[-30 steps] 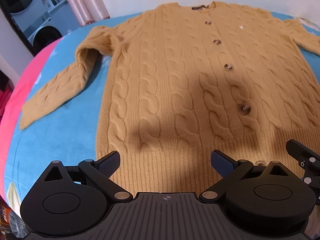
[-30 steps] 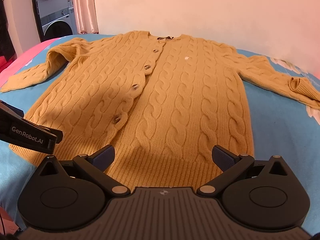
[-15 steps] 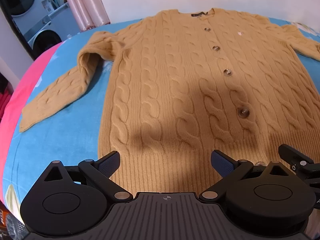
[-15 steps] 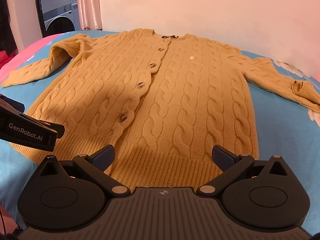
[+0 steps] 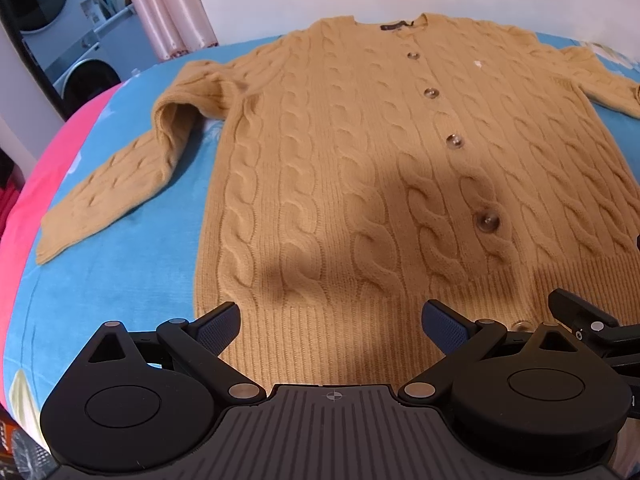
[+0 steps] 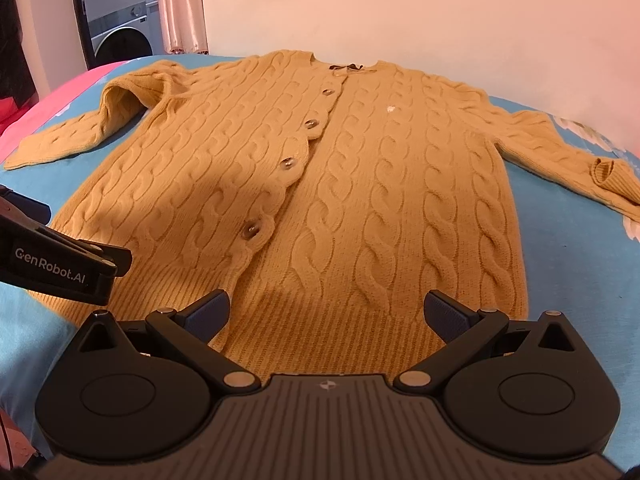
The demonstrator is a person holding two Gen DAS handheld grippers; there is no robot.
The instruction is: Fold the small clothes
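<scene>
A mustard cable-knit cardigan (image 5: 360, 152) lies flat, buttoned, front up, on a blue cover (image 5: 112, 272); it also shows in the right wrist view (image 6: 360, 184). Its left sleeve (image 5: 116, 184) bends down and outward; its right sleeve (image 6: 560, 160) stretches out to the right. My left gripper (image 5: 332, 322) is open and empty above the left part of the ribbed hem. My right gripper (image 6: 326, 312) is open and empty above the right part of the hem. The left gripper's body (image 6: 52, 264) shows at the left edge of the right wrist view.
The blue cover (image 6: 580, 280) meets a pink cover (image 5: 52, 160) on the left. A wall (image 6: 400, 12) stands behind the collar. A washing machine (image 6: 120, 40) and a pink curtain (image 6: 180, 8) are at the far left.
Both grippers have drawn back a little from the cardigan, so more of it shows. Both stay open and the cardigan has not moved.
</scene>
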